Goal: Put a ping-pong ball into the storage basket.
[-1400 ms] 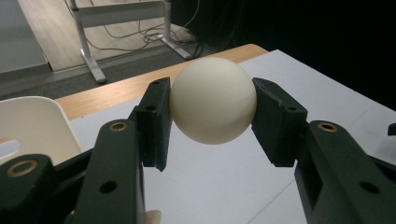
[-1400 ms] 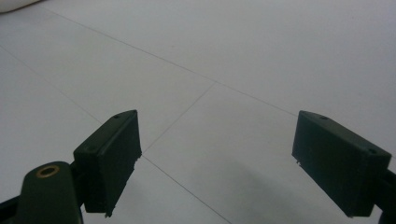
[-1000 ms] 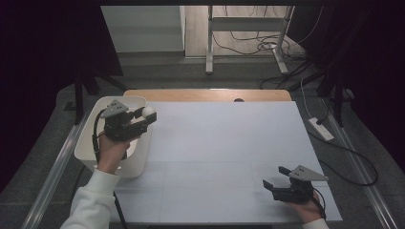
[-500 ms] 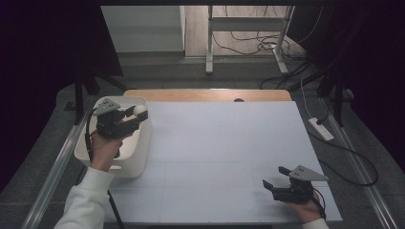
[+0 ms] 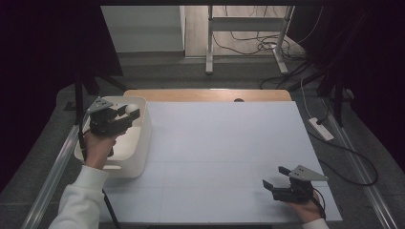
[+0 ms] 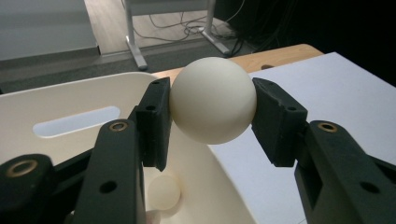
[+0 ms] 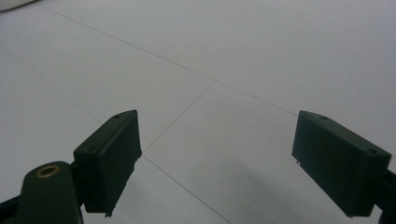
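Left tool [image 6: 212,109] now farther over bin [image 5: 143,138], clamped on one ball [image 6: 213,99]; second ball [image 6: 163,190] inside; right tool [image 7: 217,161] apart.

Bin [image 5: 138,152] at counter [image 5: 219,143] left edge; ball [image 6: 213,99] above bin; second ball [image 6: 163,191] inside; right claw [image 5: 272,177] near right corner.

A smooth, matte cream ball [image 6: 213,99] sits clamped between the black jaws of the left gripper [image 6: 212,105], above the far right rim of a white tub [image 5: 141,143]. The tub stands at the bench's far left edge.
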